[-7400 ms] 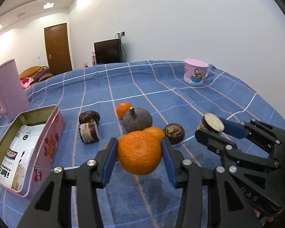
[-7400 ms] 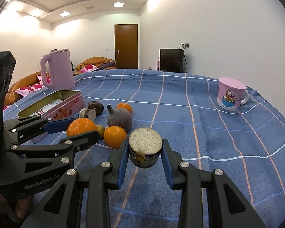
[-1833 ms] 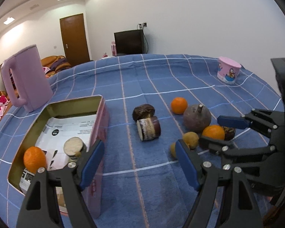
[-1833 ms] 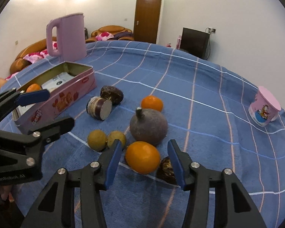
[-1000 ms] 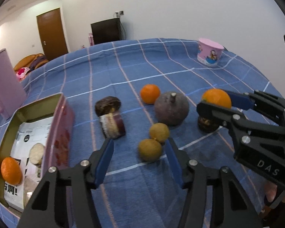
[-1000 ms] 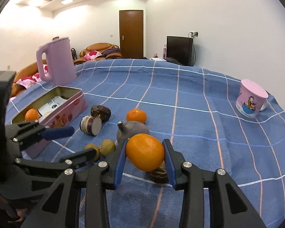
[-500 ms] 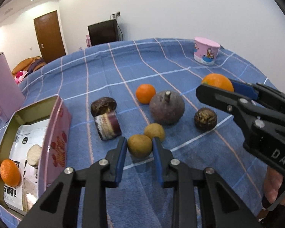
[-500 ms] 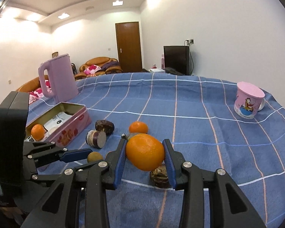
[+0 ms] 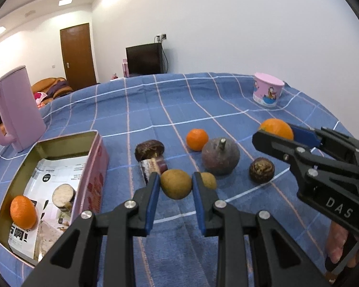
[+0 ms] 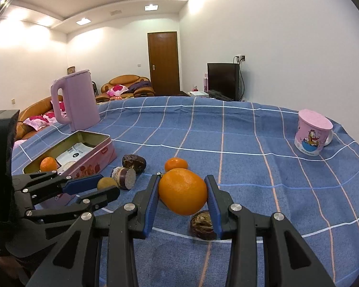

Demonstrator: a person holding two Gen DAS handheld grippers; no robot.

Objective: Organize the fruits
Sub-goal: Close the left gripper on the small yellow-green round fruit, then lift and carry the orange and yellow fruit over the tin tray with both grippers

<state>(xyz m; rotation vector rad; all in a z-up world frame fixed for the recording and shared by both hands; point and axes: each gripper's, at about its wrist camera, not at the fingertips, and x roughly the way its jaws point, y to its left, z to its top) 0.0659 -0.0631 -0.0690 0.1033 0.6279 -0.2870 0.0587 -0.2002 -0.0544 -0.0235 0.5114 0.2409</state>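
Observation:
My left gripper (image 9: 176,185) is shut on a small yellow-brown fruit (image 9: 176,183), lifted just off the blue checked cloth. My right gripper (image 10: 183,195) is shut on an orange (image 10: 182,191) held above the table. To the left stands a pink tin (image 9: 93,167) holding an orange (image 9: 23,212) and a cut round piece (image 9: 63,195). On the cloth lie a second yellow-brown fruit (image 9: 208,179), a large purple fruit with a stem (image 9: 220,155), a small orange (image 9: 197,139), a dark wrinkled fruit (image 9: 261,168), another dark one (image 9: 149,147) and a cut half (image 9: 153,166).
A pink kettle (image 9: 14,110) stands behind the tin at the left. A pink cartoon cup (image 9: 268,92) sits at the far right of the table. A fingertip (image 9: 337,246) shows under the right gripper's handle. Beyond the table are a sofa, a door and a television.
My left gripper came down around the yellow-brown fruit, shut on it and lifted it slightly. The right gripper kept its hold on the orange and rose a little.

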